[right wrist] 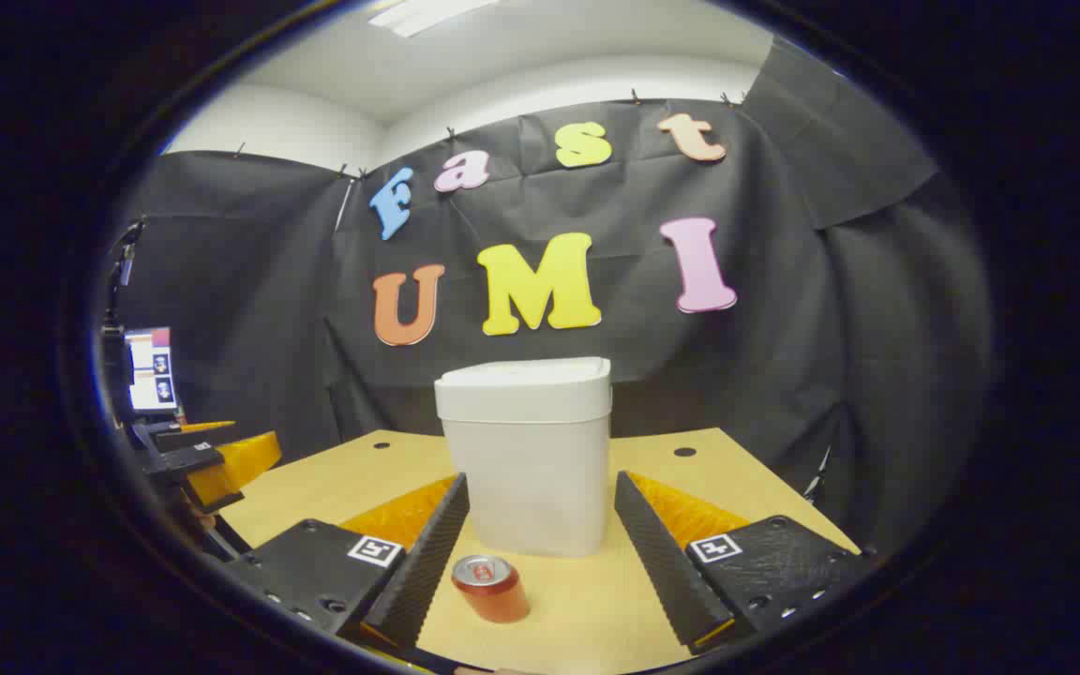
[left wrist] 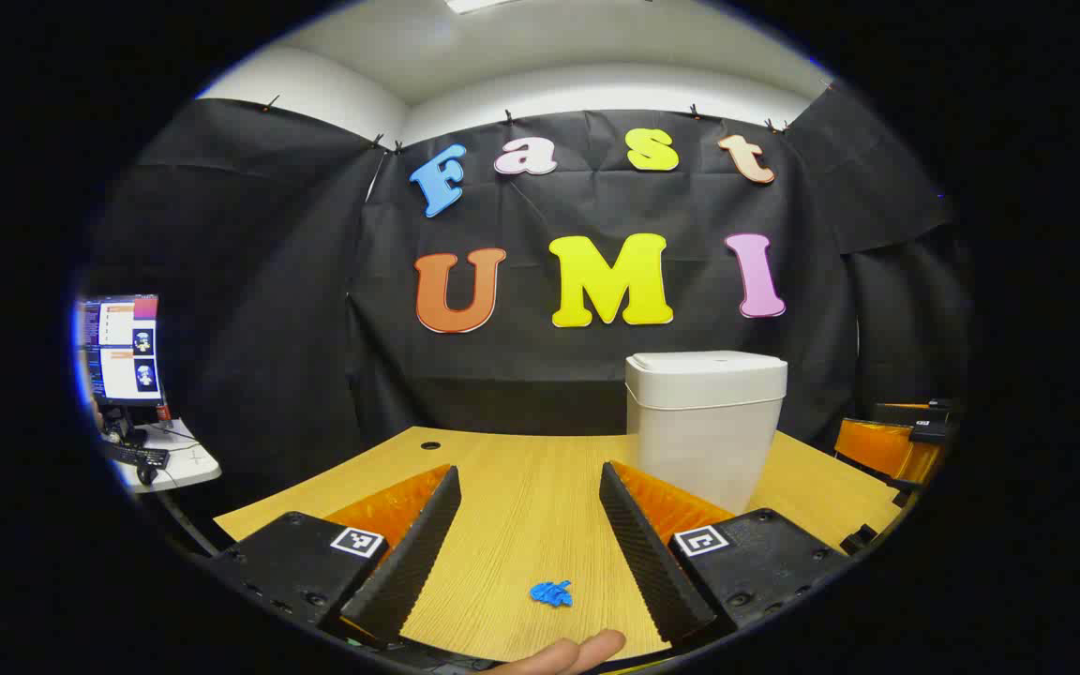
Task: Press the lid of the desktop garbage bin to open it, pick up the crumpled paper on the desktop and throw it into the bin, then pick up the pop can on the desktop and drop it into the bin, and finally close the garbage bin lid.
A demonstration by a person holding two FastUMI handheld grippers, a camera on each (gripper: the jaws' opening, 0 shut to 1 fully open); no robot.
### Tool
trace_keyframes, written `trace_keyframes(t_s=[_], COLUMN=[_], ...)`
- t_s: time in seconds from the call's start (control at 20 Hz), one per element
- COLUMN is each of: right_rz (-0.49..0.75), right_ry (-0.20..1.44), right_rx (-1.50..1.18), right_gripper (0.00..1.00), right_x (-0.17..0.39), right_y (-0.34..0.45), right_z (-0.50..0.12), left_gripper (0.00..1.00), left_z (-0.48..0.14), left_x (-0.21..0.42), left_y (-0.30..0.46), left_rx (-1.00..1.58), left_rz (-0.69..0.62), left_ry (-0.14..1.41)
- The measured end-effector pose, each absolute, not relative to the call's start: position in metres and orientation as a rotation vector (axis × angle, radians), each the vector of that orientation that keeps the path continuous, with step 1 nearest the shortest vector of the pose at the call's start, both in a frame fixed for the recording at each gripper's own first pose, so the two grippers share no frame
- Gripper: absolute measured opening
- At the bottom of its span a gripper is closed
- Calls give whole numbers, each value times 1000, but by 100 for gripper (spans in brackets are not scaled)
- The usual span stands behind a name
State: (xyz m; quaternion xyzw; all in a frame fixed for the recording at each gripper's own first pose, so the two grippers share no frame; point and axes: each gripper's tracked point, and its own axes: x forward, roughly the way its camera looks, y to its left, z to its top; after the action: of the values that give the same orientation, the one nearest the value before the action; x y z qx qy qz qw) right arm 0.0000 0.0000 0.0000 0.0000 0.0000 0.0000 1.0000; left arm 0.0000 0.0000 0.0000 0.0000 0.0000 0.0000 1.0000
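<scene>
**Lid down, nothing picked up — opening press comes first**

Left gripper view: left gripper [left wrist: 529, 525] low over the desk [left wrist: 521, 469], fingers spread wide, nothing between them but bare wood. Blue paper [left wrist: 551, 593] lying flat on the desk between the fingers, close in near their bases and a touch toward the right finger, untouched. Bin [left wrist: 705, 427] standing ahead and to the right, just beyond the right fingertip, lid [left wrist: 706, 366] flat and closed. A fingertip of the holding hand [left wrist: 566, 653] peeking in at the bottom. Monitor [left wrist: 120, 349] far off to the left.

Right gripper view: right gripper [right wrist: 540, 525] also spread, empty, aimed square at the bin [right wrist: 529, 469], which sits dead ahead, just past the fingertips. Lid [right wrist: 523, 377] shut here too. Can [right wrist: 491, 588] upright on the desk [right wrist: 334, 483] between the fingers, just beside the left one, well short of the bin. Other gripper [right wrist: 207, 459] hanging off to the far left, apart from everything.

Judged step: the very start, lid press not yet done. Next move calls for raising a gripper above the lid and pushing down on top; the right one looks best lined up. Paper after that, sitting ready for the left.
</scene>
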Motion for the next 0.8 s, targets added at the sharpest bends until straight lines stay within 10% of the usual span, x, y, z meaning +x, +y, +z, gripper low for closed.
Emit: trace_keyframes(t_s=[0.8], right_rz=[-11], right_ry=[13], right_rx=[-56], right_gripper=[95], right_x=[5], right_y=[6], right_z=[-10], left_gripper=[96], left_z=[-11], left_x=[2], left_y=[-7], left_rx=[21], left_rz=[8], left_ry=[35])
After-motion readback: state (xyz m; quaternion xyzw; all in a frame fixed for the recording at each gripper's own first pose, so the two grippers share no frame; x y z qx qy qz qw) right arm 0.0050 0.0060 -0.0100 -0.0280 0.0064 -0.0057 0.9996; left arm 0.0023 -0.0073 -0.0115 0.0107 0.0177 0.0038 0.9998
